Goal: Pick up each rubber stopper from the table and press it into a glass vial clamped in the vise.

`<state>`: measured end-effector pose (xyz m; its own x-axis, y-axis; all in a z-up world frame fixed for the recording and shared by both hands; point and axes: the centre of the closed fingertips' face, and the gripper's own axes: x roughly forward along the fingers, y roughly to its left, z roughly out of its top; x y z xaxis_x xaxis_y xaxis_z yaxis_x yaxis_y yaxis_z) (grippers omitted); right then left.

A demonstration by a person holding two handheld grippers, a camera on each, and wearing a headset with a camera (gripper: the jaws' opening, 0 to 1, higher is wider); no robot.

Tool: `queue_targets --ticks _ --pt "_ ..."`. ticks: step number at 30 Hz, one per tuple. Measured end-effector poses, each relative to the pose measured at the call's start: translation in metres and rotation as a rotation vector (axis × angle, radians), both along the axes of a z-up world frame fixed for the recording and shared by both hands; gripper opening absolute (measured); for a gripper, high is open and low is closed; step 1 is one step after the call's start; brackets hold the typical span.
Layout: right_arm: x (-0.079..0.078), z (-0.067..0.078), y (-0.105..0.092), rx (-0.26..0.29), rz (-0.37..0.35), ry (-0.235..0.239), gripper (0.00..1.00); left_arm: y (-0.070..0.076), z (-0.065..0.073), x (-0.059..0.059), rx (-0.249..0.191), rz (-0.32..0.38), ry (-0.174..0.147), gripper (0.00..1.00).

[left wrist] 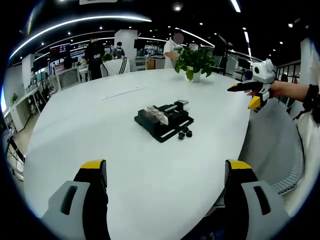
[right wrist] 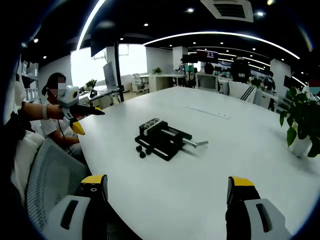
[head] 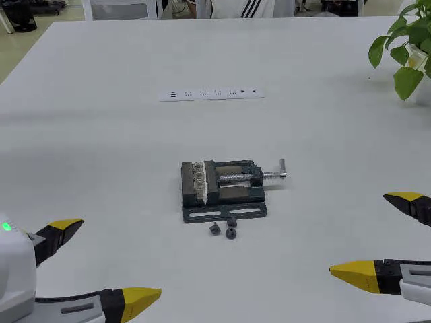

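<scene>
Left gripper [head: 111, 259] and right gripper [head: 360, 233] hang spread, empty. Rubber stoppers [head: 225, 229] look light, squashy; pinch each across its head.

counter [head: 101, 155]: white, smooth, matt, with a faint sheen toward the far side.
vise [head: 192, 195]: dark painted metal, matt; its screw [head: 259, 176] is bare bright metal with a shine.
glass vials [head: 199, 176]: clear and glossy.
rubber stoppers [head: 231, 233]: dark grey, dull.
left tool [head: 111, 259]: matt yellow and black plastic tips, smooth white plastic body.
right tool [head: 360, 233]: matt yellow and black tips, white plastic shell.
power strip [head: 212, 93]: smooth white plastic, far side.
plant [head: 404, 47]: green leaves, slightly glossy, far right.
chair [left wrist: 275, 145]: grey woven mesh.
</scene>
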<state>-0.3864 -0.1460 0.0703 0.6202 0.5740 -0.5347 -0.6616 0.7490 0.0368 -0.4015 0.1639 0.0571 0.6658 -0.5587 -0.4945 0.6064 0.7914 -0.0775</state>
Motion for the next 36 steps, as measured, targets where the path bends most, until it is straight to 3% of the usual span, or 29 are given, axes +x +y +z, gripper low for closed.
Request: queue_targets --ticks 6,14,17,20,23,31,36 --pt "0.0 -0.003 0.0 -0.01 0.013 0.006 0.99 0.0 -0.003 -0.001 0.012 -0.012 0.009 0.98" --pt "0.0 -0.002 -0.001 -0.01 0.016 0.001 0.99 -0.013 0.001 0.012 0.028 -0.064 0.017 0.98" --pt "-0.001 -0.003 -0.003 -0.015 0.017 0.001 0.99 -0.019 0.0 0.013 0.078 -0.114 0.018 0.98" --pt "-0.004 -0.003 -0.002 -0.011 0.016 0.003 0.99 -0.024 0.0 0.015 0.095 -0.155 0.035 0.97" --pt "-0.006 -0.005 -0.002 -0.013 0.02 0.005 0.99 -0.031 0.002 0.018 0.122 -0.199 0.033 0.95" --pt "-0.008 -0.009 -0.002 -0.018 0.029 0.014 0.99 -0.052 -0.004 0.022 0.218 -0.359 0.082 0.92" --pt "-0.013 -0.01 -0.002 -0.014 0.026 0.015 0.99 -0.07 -0.001 0.025 0.238 -0.421 0.087 0.86"
